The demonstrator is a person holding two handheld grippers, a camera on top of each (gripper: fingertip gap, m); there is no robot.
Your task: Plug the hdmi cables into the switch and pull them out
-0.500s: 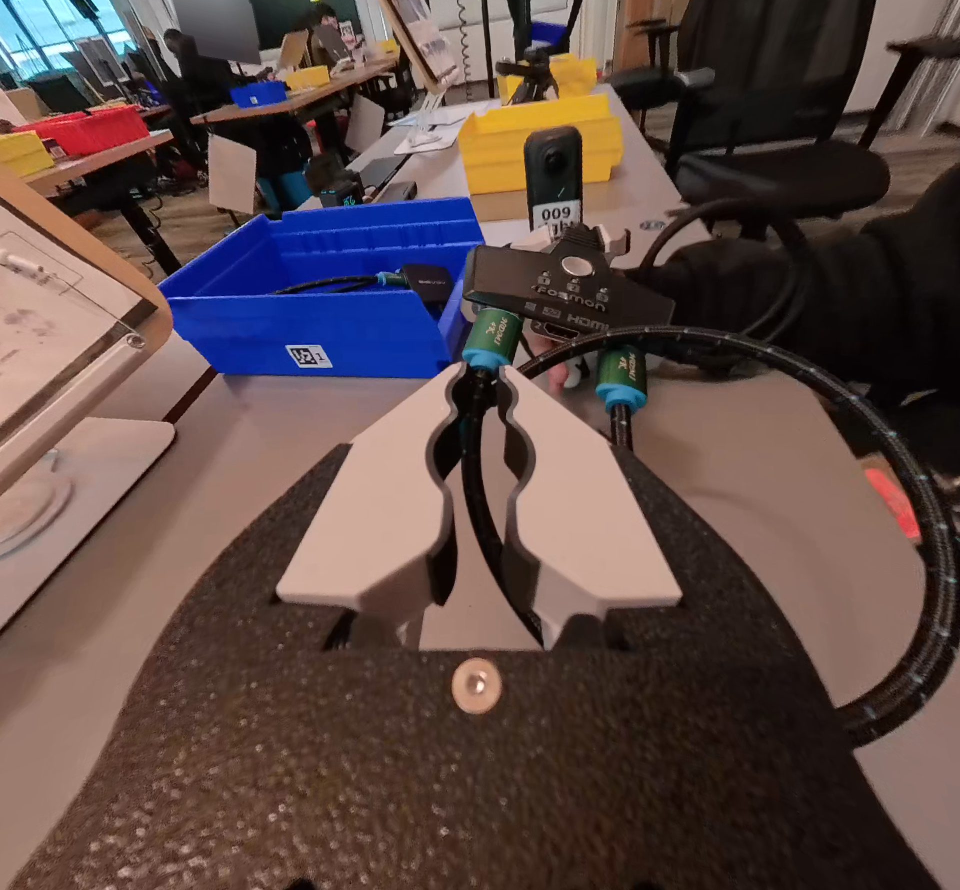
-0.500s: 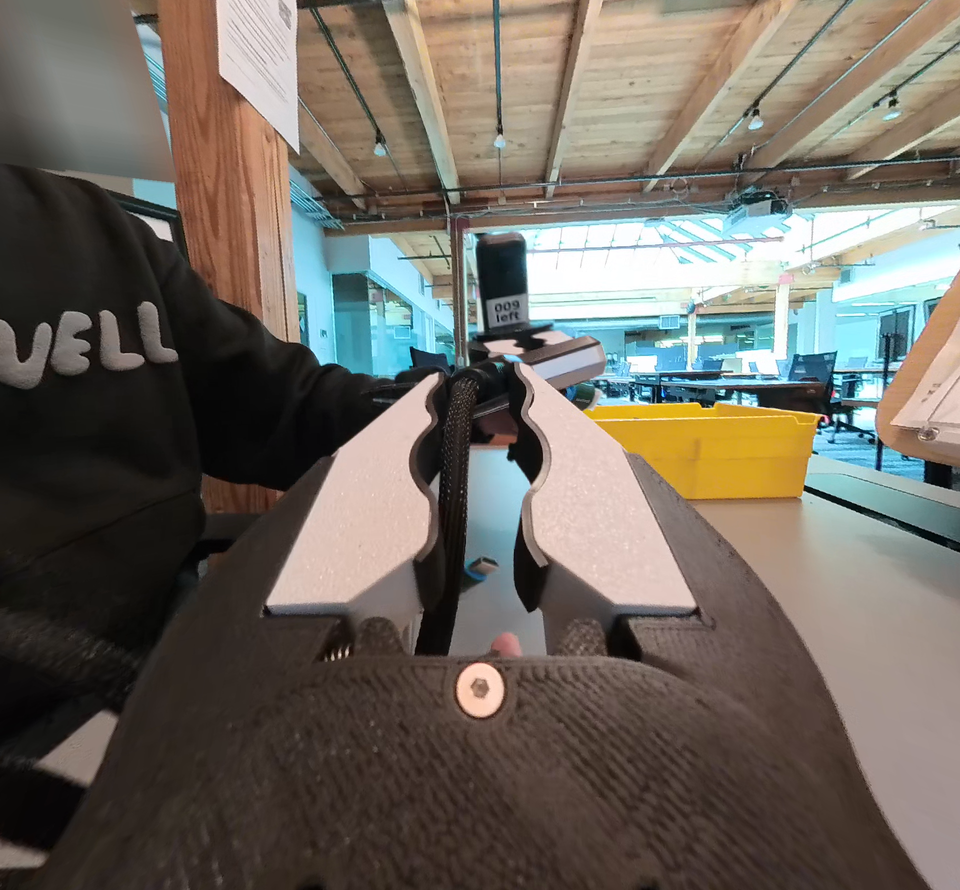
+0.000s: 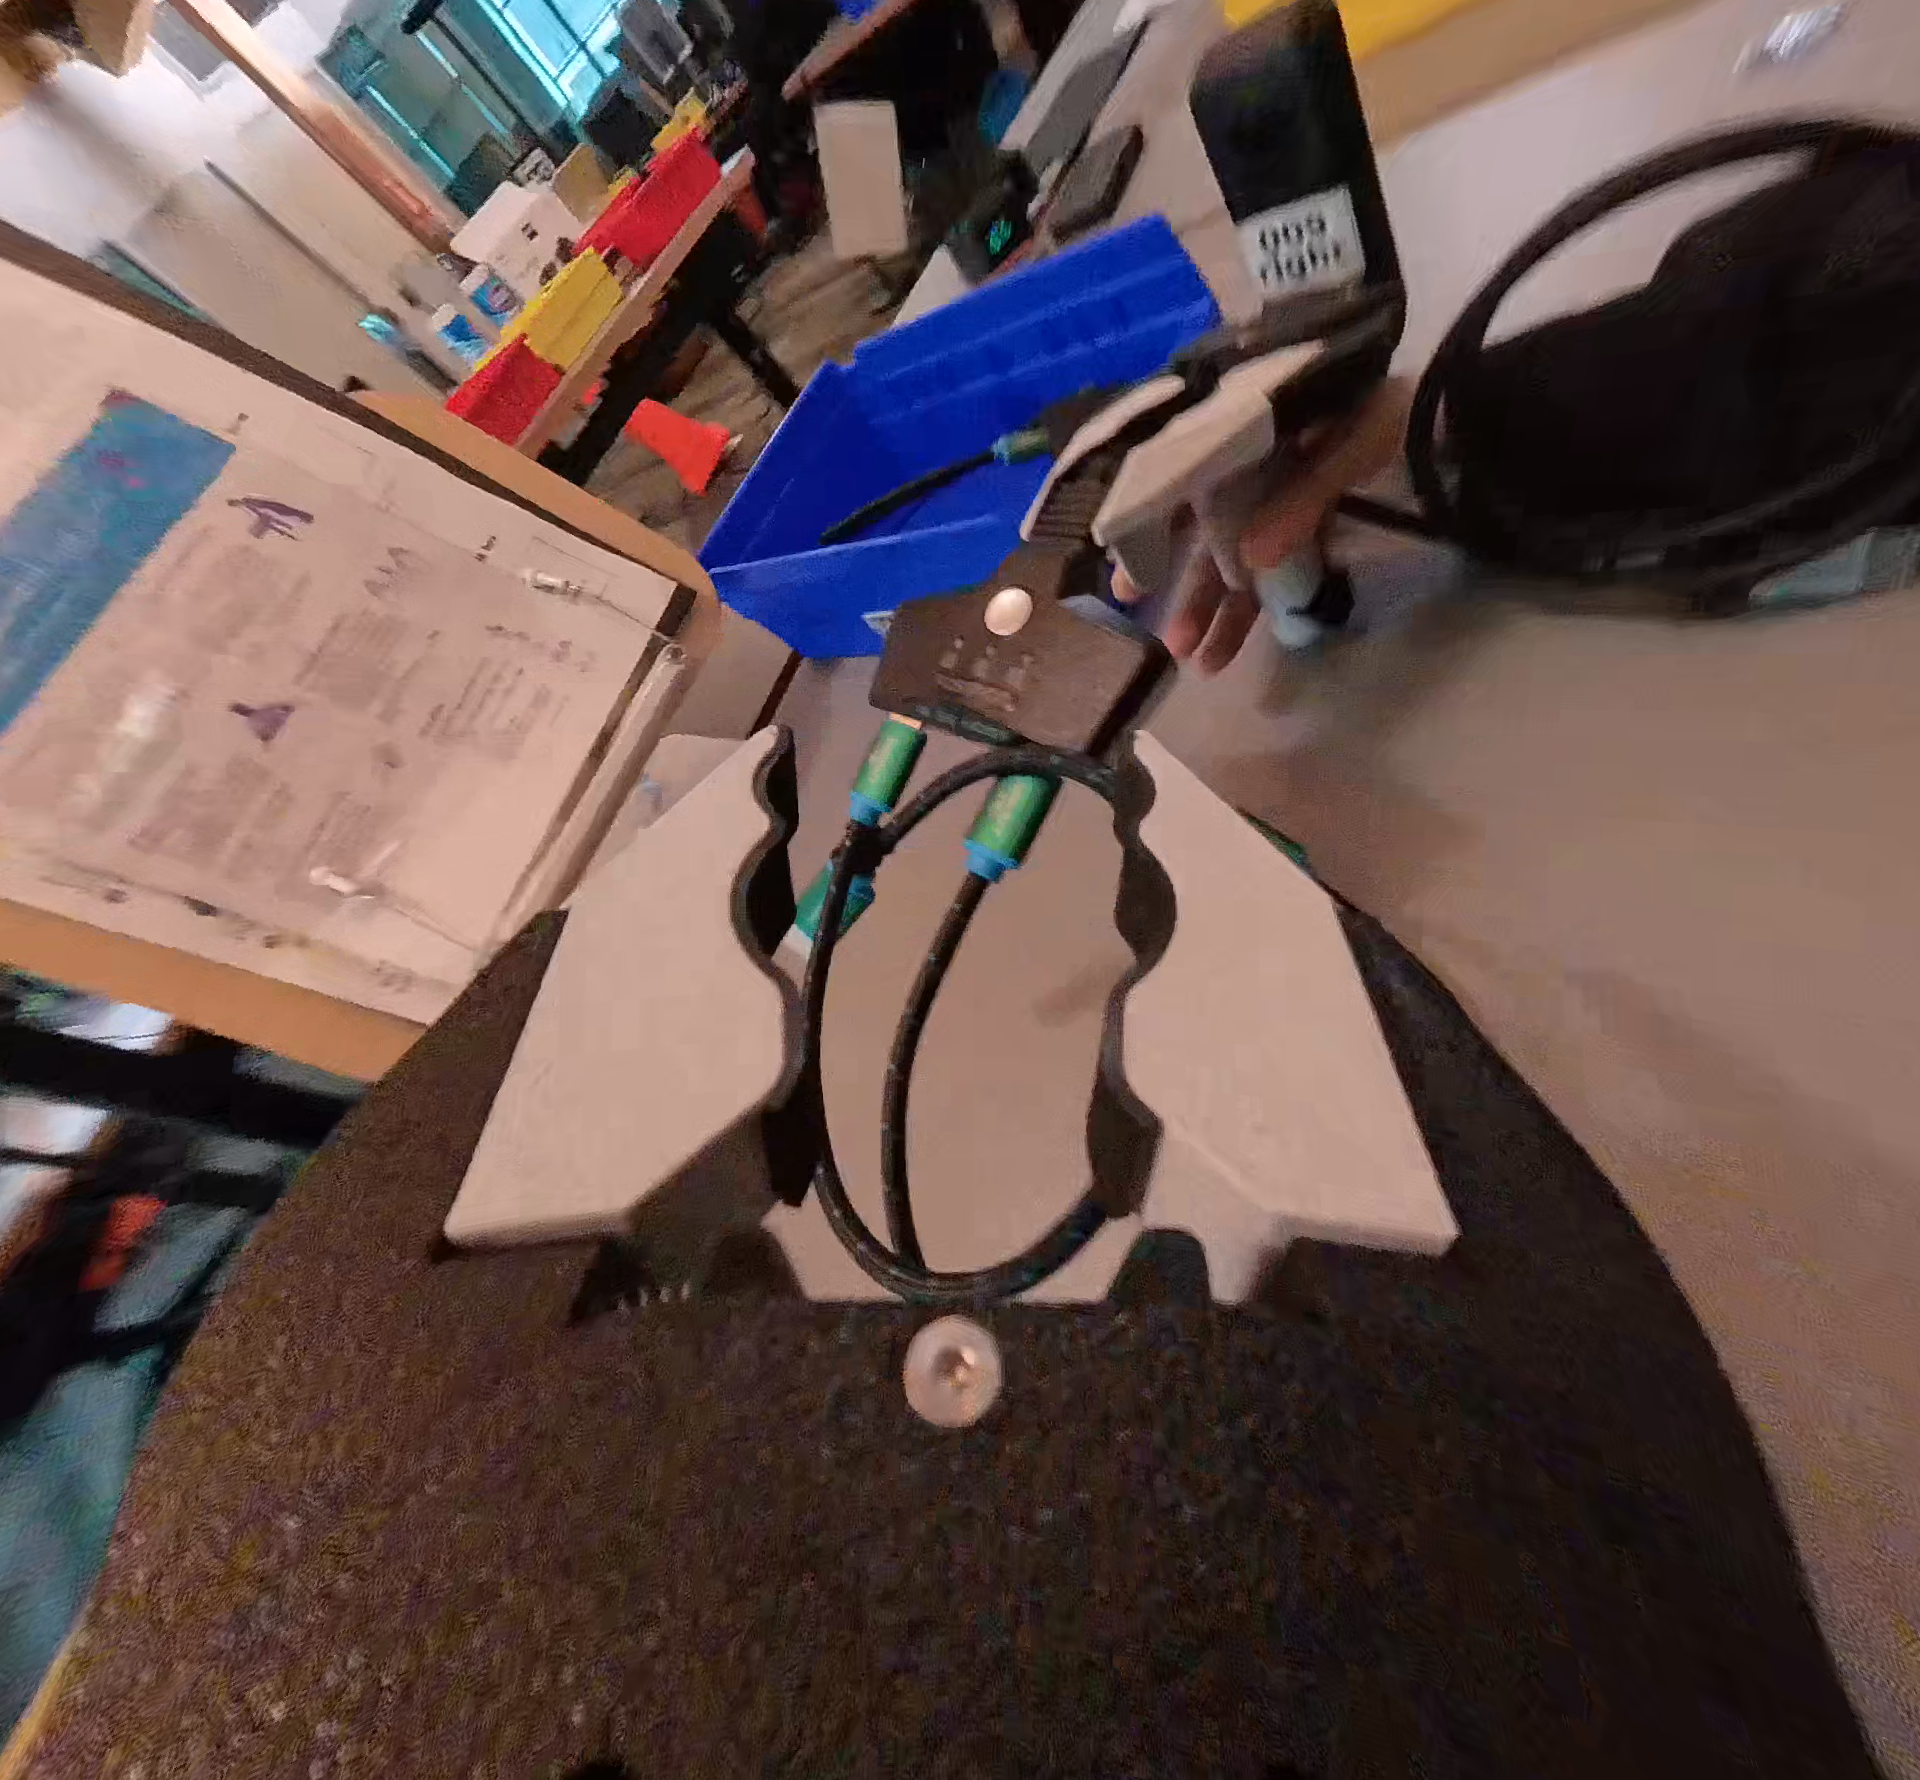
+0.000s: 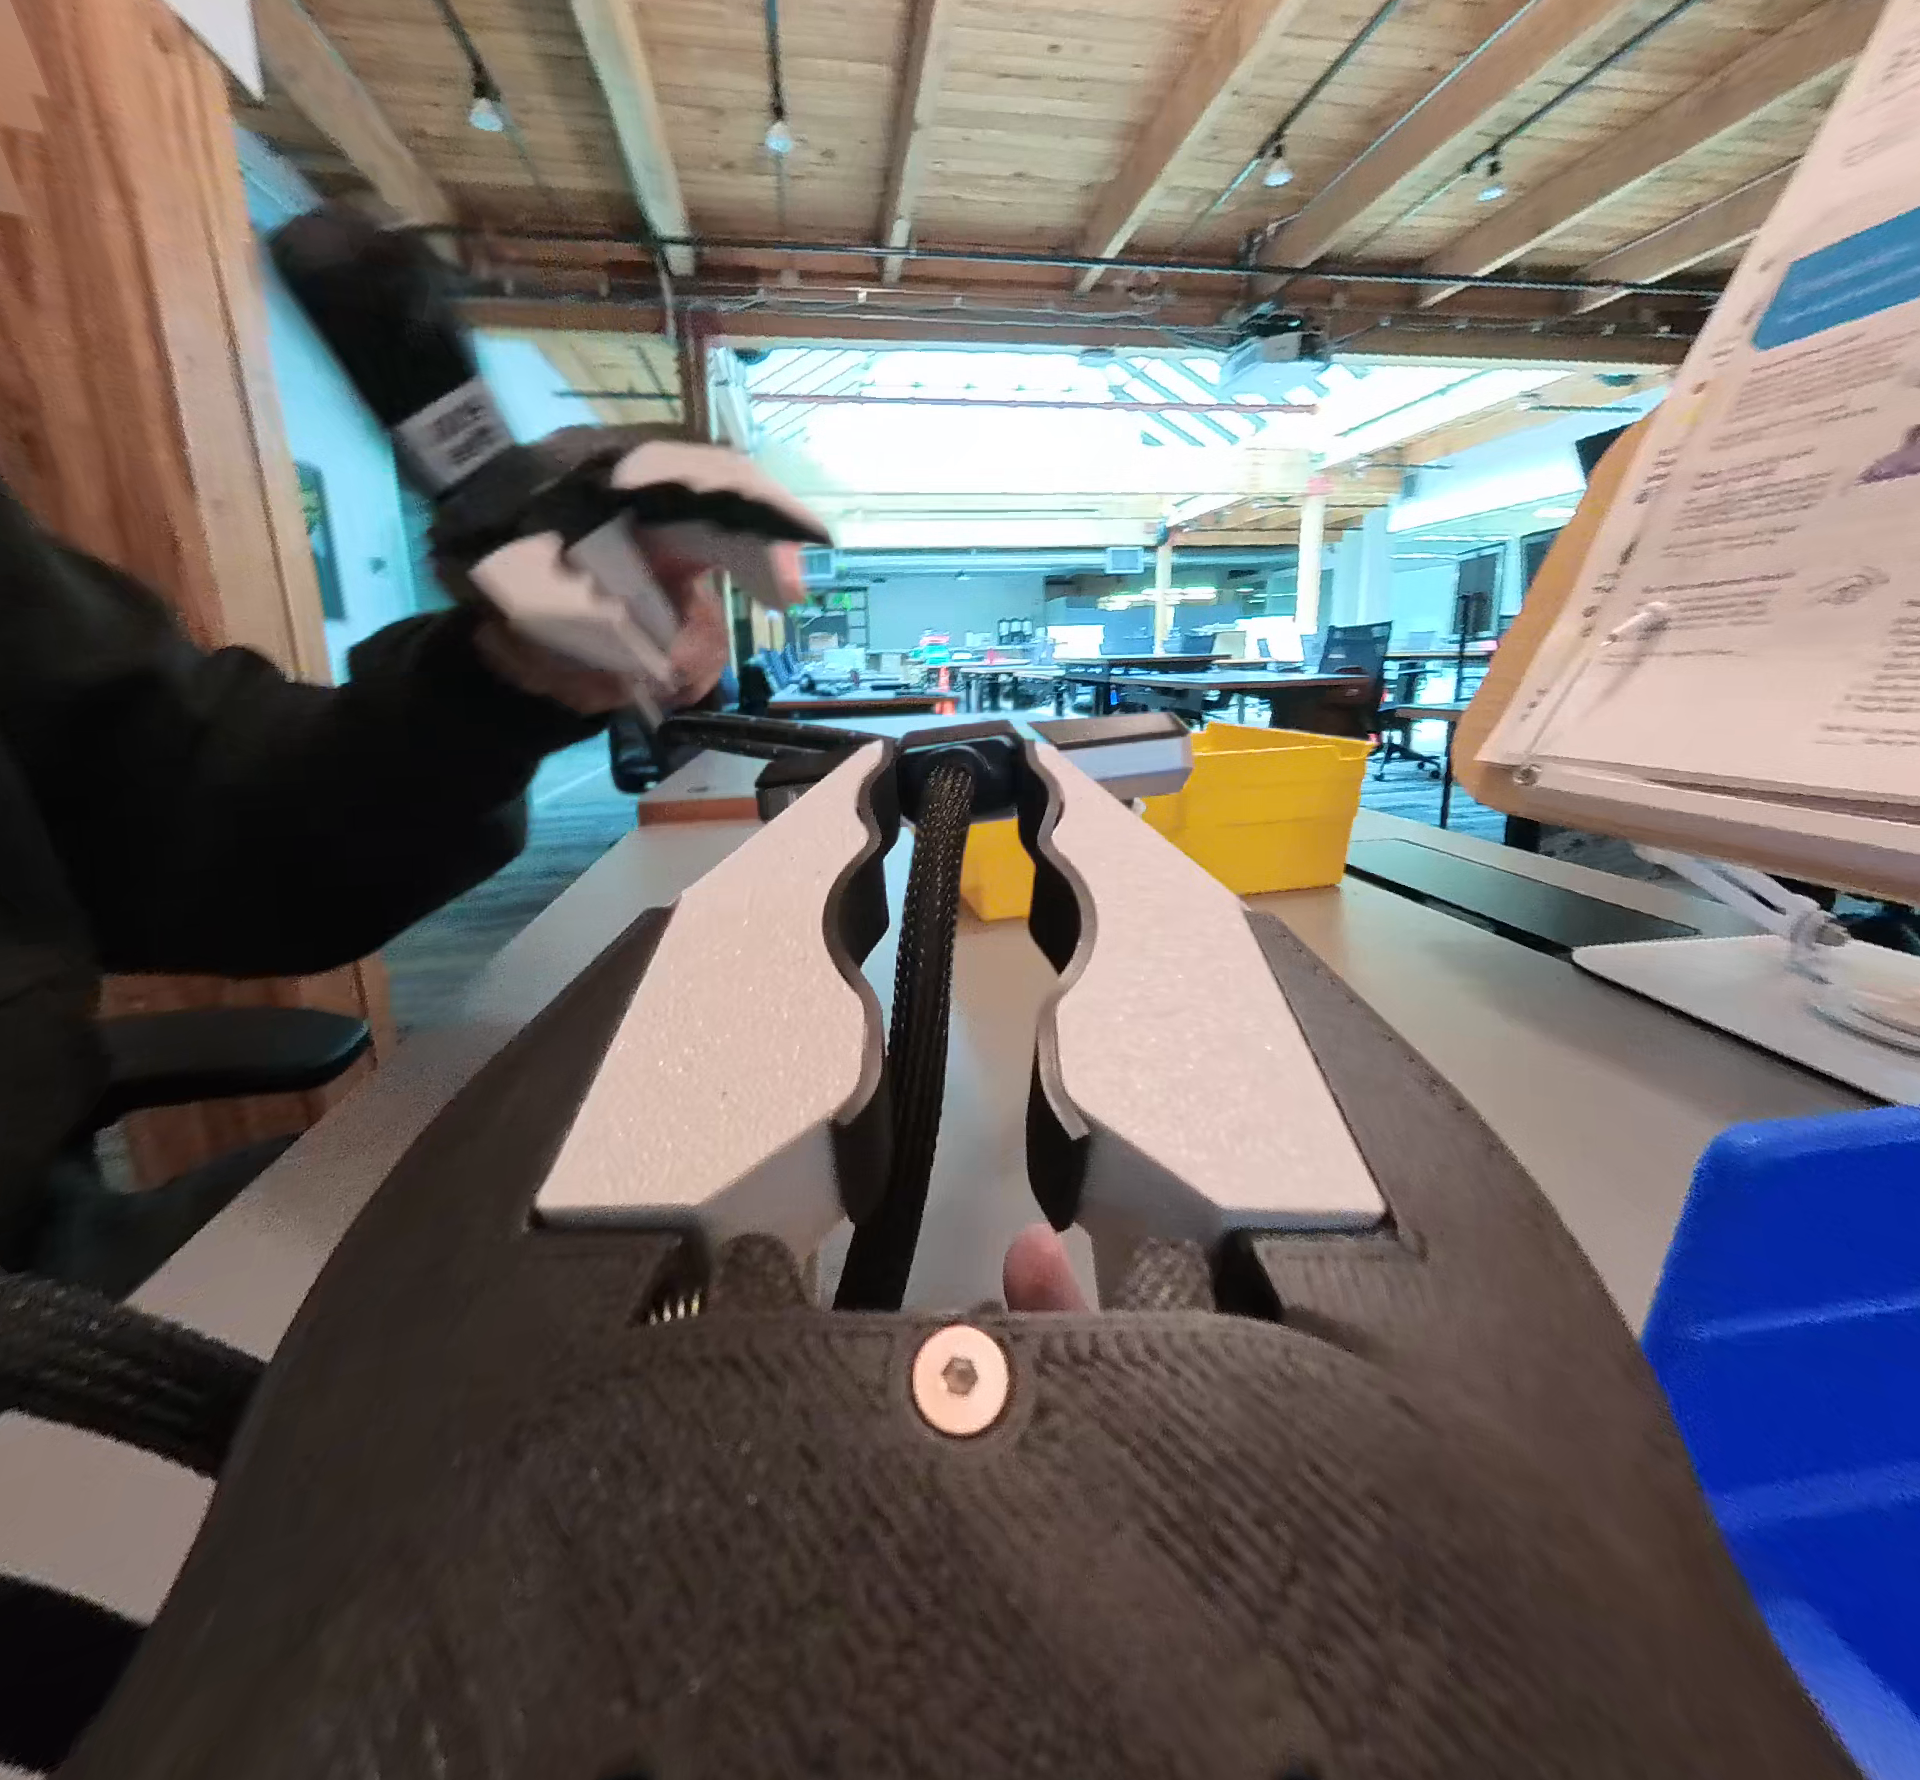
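Between the left gripper's spread fingers, two green-sleeved plugs are showing: the left plug and the right plug are both sitting at the near edge of the black switch, and look seated, though blur is making the seating hard to confirm. Left jaws are standing wide apart, gripping nothing; a loop of braided cable is merely passing through the gap.

Right gripper is holding the switch up off the grey table: its jaws are nearly closed, pinching the black strain relief where the thick braided lead is leaving the switch's far end. Seen from the right wrist view, the left gripper is hovering up and to the left, apart from the switch.

Blue bin is sitting on the far left with another cable in it; yellow bin is beyond the switch in the right view.

Step, my read: both plugs in, so this is the changeover to pulling out. Next move is calling for the left jaws to come down around one green plug body, not the cable, close firmly, then pull straight along the port axis while the right gripper is bracing the switch. Risk: tugging the cable or snagging the loop.
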